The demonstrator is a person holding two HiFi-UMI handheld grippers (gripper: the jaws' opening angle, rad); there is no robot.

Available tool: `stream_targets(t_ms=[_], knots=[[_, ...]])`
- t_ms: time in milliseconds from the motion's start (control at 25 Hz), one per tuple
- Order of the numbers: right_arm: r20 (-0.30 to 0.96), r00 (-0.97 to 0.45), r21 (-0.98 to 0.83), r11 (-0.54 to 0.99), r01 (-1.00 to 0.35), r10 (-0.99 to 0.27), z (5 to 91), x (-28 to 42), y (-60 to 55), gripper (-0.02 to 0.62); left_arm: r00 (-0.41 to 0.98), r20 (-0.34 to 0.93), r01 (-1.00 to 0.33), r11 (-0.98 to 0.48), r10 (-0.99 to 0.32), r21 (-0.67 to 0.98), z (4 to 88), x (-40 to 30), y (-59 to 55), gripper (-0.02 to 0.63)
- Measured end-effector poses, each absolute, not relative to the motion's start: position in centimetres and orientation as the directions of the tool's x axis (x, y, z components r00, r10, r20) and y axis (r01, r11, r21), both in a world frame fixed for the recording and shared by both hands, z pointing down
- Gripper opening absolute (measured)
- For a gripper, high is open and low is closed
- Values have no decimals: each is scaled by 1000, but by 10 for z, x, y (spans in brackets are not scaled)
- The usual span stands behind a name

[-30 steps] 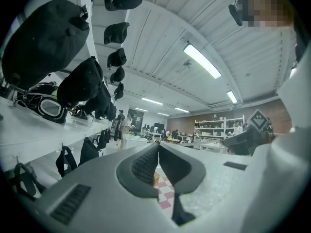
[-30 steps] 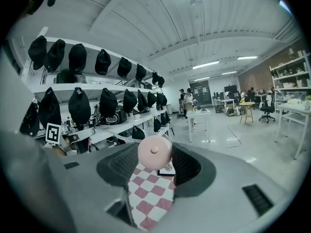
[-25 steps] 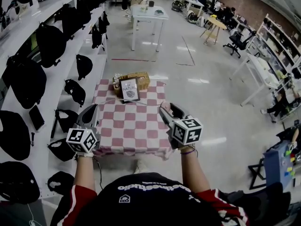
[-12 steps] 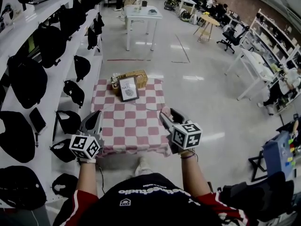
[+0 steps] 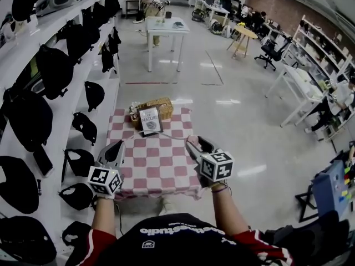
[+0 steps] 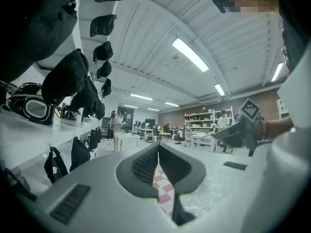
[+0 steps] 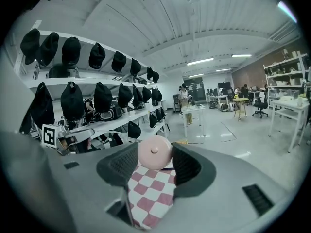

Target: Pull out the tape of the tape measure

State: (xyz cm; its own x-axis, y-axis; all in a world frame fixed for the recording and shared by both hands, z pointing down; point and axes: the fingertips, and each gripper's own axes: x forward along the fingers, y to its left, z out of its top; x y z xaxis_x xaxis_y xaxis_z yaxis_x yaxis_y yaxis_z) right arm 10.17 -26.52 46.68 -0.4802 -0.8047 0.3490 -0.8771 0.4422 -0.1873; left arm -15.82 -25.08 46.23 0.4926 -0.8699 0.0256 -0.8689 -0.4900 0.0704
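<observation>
Right gripper (image 5: 195, 144) is closed on the round pink tape measure (image 7: 154, 150), its pads on the rim, holding it just above the right side of the checkered table (image 5: 161, 168). I judge this steadies the case so there is something to pull against. Left gripper (image 5: 118, 147) hovers level over the table's left side, well apart from it, jaws drawn together at the tips. Whether a thin tape end is pinched there is too small to tell. A basket (image 5: 158, 104) and a framed card (image 5: 150, 121) stand at the far edge.
</observation>
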Motion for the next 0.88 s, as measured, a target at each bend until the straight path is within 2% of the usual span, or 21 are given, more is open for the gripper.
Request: stream_targets(t_ms=[880], knots=[[412,-523,-234,468,-852,-746,535,117,-362,222,476,136,-878,-462,-869,121,526,-124,-345,9]])
